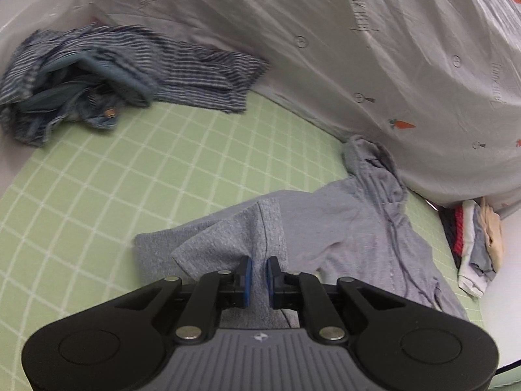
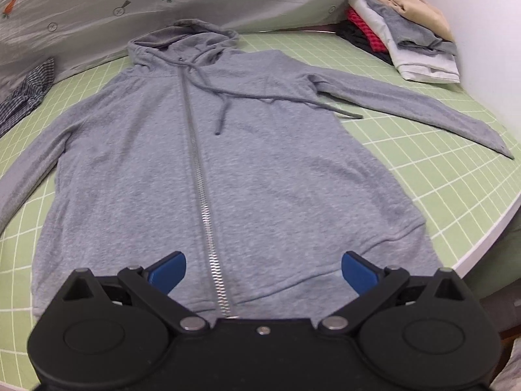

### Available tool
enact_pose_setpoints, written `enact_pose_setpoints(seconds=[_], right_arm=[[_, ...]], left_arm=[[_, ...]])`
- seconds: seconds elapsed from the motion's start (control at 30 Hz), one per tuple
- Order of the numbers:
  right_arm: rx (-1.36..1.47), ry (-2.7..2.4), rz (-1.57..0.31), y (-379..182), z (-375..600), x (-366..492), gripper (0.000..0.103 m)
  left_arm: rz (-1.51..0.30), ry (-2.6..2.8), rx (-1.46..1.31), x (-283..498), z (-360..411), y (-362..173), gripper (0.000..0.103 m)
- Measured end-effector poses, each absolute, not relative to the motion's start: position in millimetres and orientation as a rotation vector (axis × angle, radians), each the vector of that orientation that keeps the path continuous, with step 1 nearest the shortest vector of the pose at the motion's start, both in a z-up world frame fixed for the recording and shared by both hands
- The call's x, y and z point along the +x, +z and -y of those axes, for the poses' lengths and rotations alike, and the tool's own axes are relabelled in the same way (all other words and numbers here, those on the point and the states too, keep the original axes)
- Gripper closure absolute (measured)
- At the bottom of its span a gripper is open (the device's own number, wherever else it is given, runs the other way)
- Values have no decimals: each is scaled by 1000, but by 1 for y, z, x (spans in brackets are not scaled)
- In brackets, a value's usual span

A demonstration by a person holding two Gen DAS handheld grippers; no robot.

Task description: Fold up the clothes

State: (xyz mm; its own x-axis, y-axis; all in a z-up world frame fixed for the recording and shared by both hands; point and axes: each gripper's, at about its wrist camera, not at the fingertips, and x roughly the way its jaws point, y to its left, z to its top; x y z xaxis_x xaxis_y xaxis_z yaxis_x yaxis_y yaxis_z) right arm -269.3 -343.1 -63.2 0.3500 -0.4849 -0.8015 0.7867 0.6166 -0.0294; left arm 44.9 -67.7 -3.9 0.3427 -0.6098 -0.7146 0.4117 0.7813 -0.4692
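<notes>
Green checked sheet (image 2: 439, 176) under me, carrot-print cover (image 1: 358, 49) bunched behind. The grey zip hoodie (image 2: 254, 169) lies face up, zipped, hood away from me. My left gripper (image 1: 257, 272) pinches the cuff end of its left sleeve (image 1: 228, 244), lifted in a soft ridge; my right gripper (image 2: 263, 268) hovers over the hem, fingers wide apart. I'd carry that sleeve flat across the chest, no twist. Soft marled jersey, metal zip (image 2: 198, 163), loose drawcords. Folded stack (image 2: 407, 39) waits far right.

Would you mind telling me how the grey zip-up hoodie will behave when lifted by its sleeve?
The grey zip-up hoodie is probably floppy: its fabric drapes where the left hand-held gripper pinches it. The loose drawstrings will likely dangle.
</notes>
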Motion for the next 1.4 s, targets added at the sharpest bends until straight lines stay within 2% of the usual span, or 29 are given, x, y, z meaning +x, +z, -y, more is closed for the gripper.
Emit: enact_pose_setpoints(seconds=[0.23,0.33,0.37,0.4,0.43,0.47,0.5,0.7,0.93,1.1,1.3,1.4], right_arm=[[416,-935,-839,-53,417,-309,0],[422,-972,-822,-48,451,-326,0],[424,-981,-817,-46,463,-330,0],[427,-986,-811,-45,474,-333,0],[429,-989,-806,-44,484,-336,0],[431,-988,-800,-43,493,-337,0],[431,-988,-795,-43,502,-338,0],[410,-942,-792,-42,535,-319,0],[282,-727,-839,-41,526,-247,1],[215,-597,-873,-43,503,-198,1],[147,-481,-950,-61,462,-168,1],[119,-467,-988,-71,453,-158,1]], left_arm=[[-1005,-918,-267,1,206,21,93],[-997,-971,-272,-24,259,26,84],[-997,-967,-246,-30,272,24,73],[-999,-951,-207,-35,283,21,52],[-1001,-922,-161,-40,293,17,40],[-1001,-874,-111,-44,299,12,20],[-1002,-826,-68,-47,302,7,16],[-1080,-574,136,-45,280,-39,12],[-1237,-349,134,-31,232,-85,11],[-1257,-340,162,-19,221,-95,10],[-1253,-379,221,-16,224,-101,0],[-1232,-397,263,-18,228,-104,0]])
